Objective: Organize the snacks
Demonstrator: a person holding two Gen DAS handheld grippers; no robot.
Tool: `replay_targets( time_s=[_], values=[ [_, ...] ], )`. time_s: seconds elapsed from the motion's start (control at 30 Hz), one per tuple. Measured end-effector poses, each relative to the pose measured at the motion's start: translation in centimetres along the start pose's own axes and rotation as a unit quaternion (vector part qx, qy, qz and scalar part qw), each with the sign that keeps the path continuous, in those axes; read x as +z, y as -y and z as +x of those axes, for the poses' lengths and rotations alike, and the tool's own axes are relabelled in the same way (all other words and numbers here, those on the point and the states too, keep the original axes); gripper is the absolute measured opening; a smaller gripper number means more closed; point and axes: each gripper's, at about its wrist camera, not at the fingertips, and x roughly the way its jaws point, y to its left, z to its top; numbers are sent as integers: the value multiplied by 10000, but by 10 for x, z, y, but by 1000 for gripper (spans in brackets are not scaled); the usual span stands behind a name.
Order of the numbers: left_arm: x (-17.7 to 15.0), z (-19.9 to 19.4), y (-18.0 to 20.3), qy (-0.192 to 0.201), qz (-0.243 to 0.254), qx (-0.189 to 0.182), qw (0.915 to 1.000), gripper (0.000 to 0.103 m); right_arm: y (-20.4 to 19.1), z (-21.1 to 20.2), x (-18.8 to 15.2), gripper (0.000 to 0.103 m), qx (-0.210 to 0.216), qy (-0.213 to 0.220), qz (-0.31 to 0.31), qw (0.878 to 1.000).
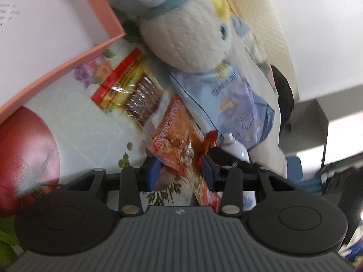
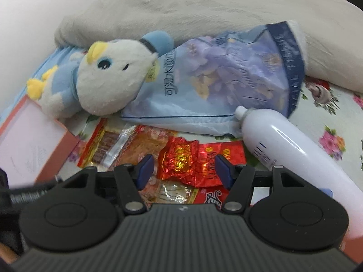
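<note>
Red and orange snack packets lie in a loose heap on a flower-printed cloth (image 2: 329,122), seen from two cameras mounted on handheld grippers.

From the left wrist view, the left gripper (image 1: 180,170) has its blue-padded fingers spread apart, one on each side of an orange snack packet (image 1: 174,140) without clamping it. Just beyond lies a clear packet of brown sticks with a red and yellow header (image 1: 131,88). A pink box (image 1: 68,45) sits to the upper left, and a white and blue plush duck (image 1: 181,34) rests above the snacks, its head touching a pale blue tissue pack (image 1: 238,104).

From the right wrist view, the right gripper (image 2: 183,170) is also wide open, its fingers hovering on each side of a crinkled red foil packet (image 2: 195,161) that sits on top of the heap. The orange snack packet (image 2: 145,145) lies just left of it, with the packet of brown sticks (image 2: 99,145) further left, beside the pink box (image 2: 34,145). A white spray bottle (image 2: 283,145) lies on its side to the right, its nozzle touching the tissue pack (image 2: 215,83). The plush duck (image 2: 109,79) leans on the tissue pack, and a grey blanket (image 2: 181,11) is bunched behind everything.
</note>
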Motion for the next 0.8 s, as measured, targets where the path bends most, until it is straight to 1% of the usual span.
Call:
replay_targets(
  time_s=[0.13,0.2,0.33,0.37,0.47,0.5,0.53,0.57,0.67,0.8],
  values=[
    [3,3,-3,60,-256,35,9996,34,0,5,-4,61,-118,-52,-201,9997],
    [4,3,-8,81,-408,70,9991,27,-1,7,-6,61,-73,-4,-302,9995],
    [6,3,-10,128,-590,67,9982,25,-11,10,-10,61,-159,81,-653,9977],
    [5,3,-10,148,-602,89,9980,23,-14,11,-10,61,-190,94,-744,9970],
    [5,3,-10,166,-561,172,9981,12,-20,18,-11,60,-273,93,-864,9958],
    [4,5,-9,153,-538,199,9982,7,-21,20,-11,58,-294,104,-902,9954],
    [4,5,-10,144,-526,199,9983,6,-22,20,-11,46,-301,112,-938,9951],
    [3,5,-10,139,-518,197,9984,5,-25,19,-12,42,-349,120,-993,9944],
    [2,3,-8,136,-431,220,9987,3,-34,12,-14,41,-548,206,-1234,9906],
    [-3,-9,-3,124,-291,280,9991,2,-37,-2,-18,41,-649,279,-1247,9897]
  ],
)
